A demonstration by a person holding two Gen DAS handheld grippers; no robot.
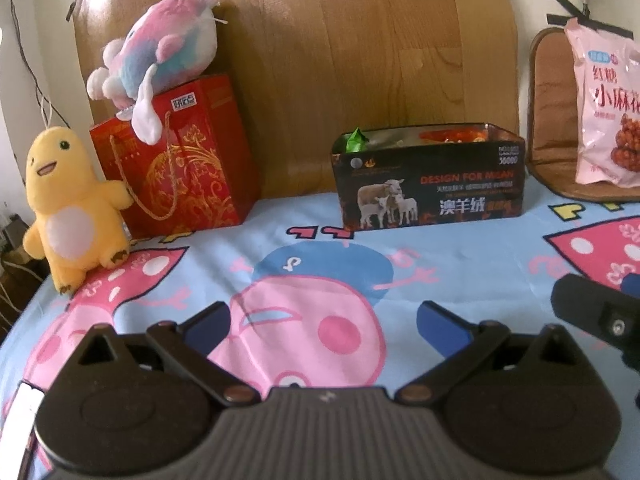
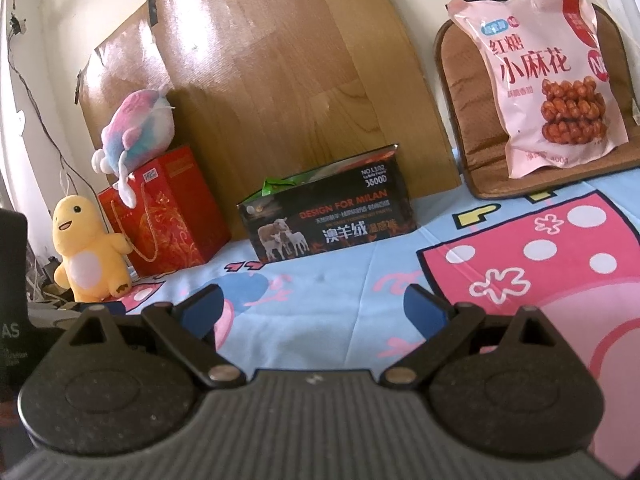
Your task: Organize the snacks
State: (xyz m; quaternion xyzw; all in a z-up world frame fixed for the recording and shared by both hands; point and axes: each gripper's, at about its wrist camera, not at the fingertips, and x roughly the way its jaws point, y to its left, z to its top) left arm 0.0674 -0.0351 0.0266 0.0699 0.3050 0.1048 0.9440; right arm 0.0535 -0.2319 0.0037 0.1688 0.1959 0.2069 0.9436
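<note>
A black box with a sheep print (image 1: pixel 430 184) stands open at the back of the bed, with a green wrapper (image 1: pixel 357 139) and orange packets (image 1: pixel 452 136) inside. It also shows in the right wrist view (image 2: pixel 326 220). A pink snack bag (image 2: pixel 548 84) leans upright on a brown cushion (image 2: pixel 464 92) at the right; it also shows in the left wrist view (image 1: pixel 608 96). My left gripper (image 1: pixel 324 326) is open and empty, low over the sheet. My right gripper (image 2: pixel 314 308) is open and empty; part of it shows in the left wrist view (image 1: pixel 600 312).
A red gift bag (image 1: pixel 180 164) stands at the back left with a pink-blue plush (image 1: pixel 160 52) on top. A yellow plush (image 1: pixel 72 208) stands beside it. A wooden board (image 1: pixel 360 60) leans on the wall. The cartoon bedsheet (image 1: pixel 320 272) covers the surface.
</note>
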